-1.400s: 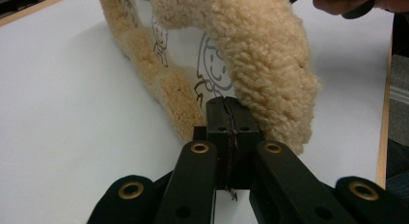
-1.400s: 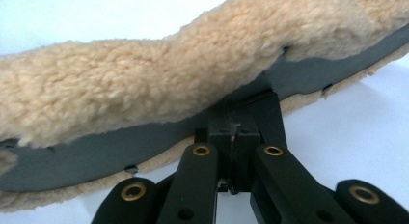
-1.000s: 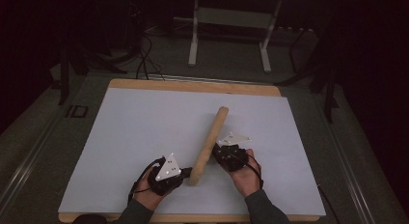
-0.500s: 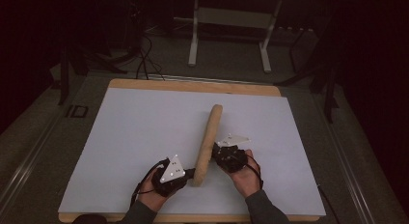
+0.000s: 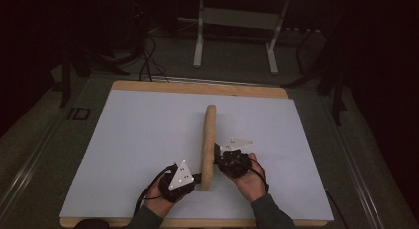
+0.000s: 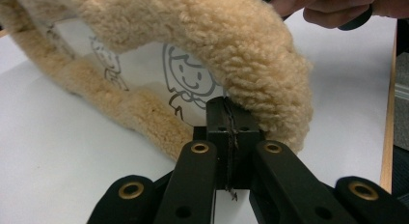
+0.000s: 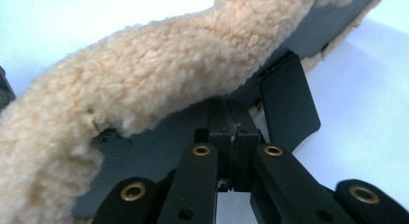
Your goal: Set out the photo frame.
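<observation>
The fleece cover [image 5: 209, 145] is lying lengthwise mid-desk [image 5: 128, 140], looking light, soft and floppy, so pinching its thin edge is working best. The left gripper [image 5: 196, 178] and right gripper [image 5: 217, 157] are both clamping it near the close end. The left gripper view is revealing a cartoon print [image 6: 185, 81] inside; the right gripper view is showing grey lining [image 7: 159, 147].

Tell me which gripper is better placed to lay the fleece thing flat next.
Probably the left gripper: it pinches the fleece cover at its near end, while the right gripper grips it along the side.
</observation>
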A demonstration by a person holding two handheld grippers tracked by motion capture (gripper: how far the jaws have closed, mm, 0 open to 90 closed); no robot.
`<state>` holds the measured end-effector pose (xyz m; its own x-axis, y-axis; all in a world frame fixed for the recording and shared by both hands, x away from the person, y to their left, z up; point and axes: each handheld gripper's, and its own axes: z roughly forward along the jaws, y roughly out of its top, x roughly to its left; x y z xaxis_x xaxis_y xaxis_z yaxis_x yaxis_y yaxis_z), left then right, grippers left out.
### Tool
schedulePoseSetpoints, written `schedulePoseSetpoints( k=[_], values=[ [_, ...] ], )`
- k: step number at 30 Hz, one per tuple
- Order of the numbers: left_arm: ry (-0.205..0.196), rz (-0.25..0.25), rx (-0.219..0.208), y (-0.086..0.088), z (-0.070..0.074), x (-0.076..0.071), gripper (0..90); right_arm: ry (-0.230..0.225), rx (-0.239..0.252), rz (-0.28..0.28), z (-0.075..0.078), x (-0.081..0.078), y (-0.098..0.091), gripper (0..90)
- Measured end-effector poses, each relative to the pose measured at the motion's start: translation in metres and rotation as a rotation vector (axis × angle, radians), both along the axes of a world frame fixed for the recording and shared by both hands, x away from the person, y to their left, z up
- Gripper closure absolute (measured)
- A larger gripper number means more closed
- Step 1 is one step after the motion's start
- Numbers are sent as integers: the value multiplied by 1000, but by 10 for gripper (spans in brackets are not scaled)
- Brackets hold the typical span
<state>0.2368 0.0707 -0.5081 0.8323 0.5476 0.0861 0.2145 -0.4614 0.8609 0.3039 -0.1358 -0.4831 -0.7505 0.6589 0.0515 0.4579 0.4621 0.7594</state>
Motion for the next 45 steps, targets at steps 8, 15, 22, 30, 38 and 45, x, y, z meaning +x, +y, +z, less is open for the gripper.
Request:
schedulePoseSetpoints(
  k=[8, 15, 22, 30, 38, 45],
  values=[
    [-3, -4, 12, -10, -4, -1, 900, 10, 2, 15, -1, 0, 1, 900],
    [-9, -1, 13, -16, -4, -1, 900, 15, -7, 20, -2, 1, 2, 900],
    [-21, 3, 22, -23, -6, -2, 900, 34, -9, 31, -2, 3, 2, 900],
    [-29, -7, 32, -27, -6, 0, 900, 54, 5, 45, 0, 5, 1, 900],
    [-30, -20, 39, -32, -6, 5, 900, 67, 10, 30, 4, 9, -6, 899],
    [-23, -44, 59, -31, -6, 7, 900, 64, 24, 1, 9, 10, -10, 816]
  ],
)
